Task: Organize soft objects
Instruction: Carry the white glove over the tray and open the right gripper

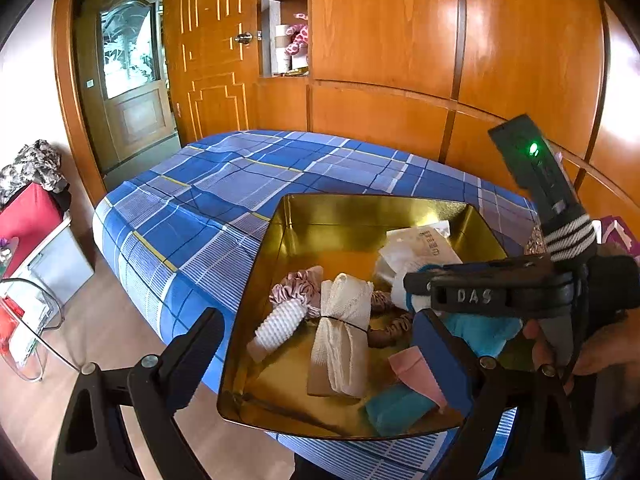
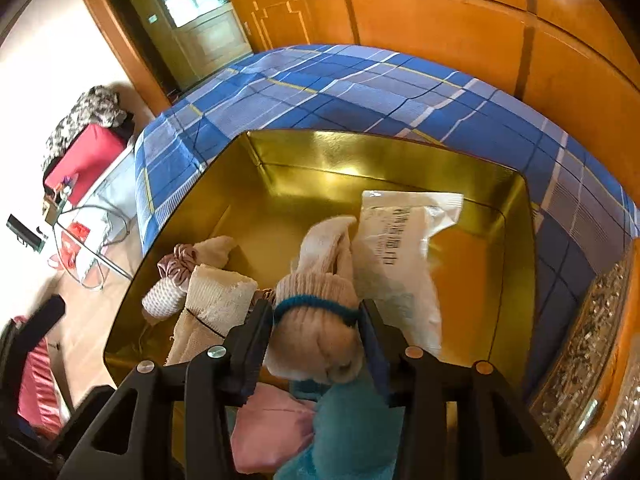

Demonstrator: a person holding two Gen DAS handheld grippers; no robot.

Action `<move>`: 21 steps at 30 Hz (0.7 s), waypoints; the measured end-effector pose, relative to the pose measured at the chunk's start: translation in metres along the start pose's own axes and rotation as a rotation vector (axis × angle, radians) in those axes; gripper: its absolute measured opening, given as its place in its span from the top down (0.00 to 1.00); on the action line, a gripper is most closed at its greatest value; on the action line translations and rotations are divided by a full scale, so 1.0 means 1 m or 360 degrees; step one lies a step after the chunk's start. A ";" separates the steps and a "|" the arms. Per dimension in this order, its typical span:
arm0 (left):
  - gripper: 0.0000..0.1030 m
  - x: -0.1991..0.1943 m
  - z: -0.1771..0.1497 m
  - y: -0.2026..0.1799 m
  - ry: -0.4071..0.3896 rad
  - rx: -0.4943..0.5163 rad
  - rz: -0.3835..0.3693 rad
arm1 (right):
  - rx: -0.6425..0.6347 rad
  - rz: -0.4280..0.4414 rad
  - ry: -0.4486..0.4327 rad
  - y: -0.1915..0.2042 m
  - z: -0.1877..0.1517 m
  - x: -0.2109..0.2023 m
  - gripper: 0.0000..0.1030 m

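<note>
A gold tin box (image 1: 304, 216) (image 2: 280, 160) sits on the blue plaid bed (image 1: 240, 176). Inside lie a bandage roll (image 1: 344, 320), a white knitted roll (image 1: 280, 320), a pink scrunchie (image 1: 298, 284), a white packet (image 2: 400, 240), teal cloth (image 1: 396, 408) and pink cloth (image 2: 272, 428). My right gripper (image 2: 318, 332) is shut on a beige sock bundle (image 2: 320, 300) tied with a blue band, held over the box. It also shows in the left wrist view (image 1: 480, 292). My left gripper (image 1: 316, 348) is open and empty, above the box's near edge.
Wooden wardrobe panels (image 1: 400, 40) stand behind the bed, with a door (image 1: 132, 80) at the left. A red case (image 1: 28, 216) and a glass table (image 1: 32, 320) stand at the left on the floor. A glittery item (image 2: 592, 340) lies right of the box.
</note>
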State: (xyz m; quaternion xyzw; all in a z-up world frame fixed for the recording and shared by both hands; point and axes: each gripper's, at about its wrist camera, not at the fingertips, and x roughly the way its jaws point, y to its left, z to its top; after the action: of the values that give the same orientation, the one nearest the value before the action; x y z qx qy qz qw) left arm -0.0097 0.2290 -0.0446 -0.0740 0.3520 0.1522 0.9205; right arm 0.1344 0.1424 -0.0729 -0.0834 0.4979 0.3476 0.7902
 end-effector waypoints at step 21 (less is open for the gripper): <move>0.07 -0.007 -0.004 -0.017 -0.0021 0.0083 -0.0030 | 0.0060 -0.0145 -0.0382 -0.009 -0.034 -0.092 0.40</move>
State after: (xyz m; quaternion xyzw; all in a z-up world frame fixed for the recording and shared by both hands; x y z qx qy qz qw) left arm -0.0117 0.2098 -0.0426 -0.0524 0.3492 0.1347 0.9258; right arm 0.0911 0.0766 -0.0134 -0.0489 0.4018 0.3092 0.8606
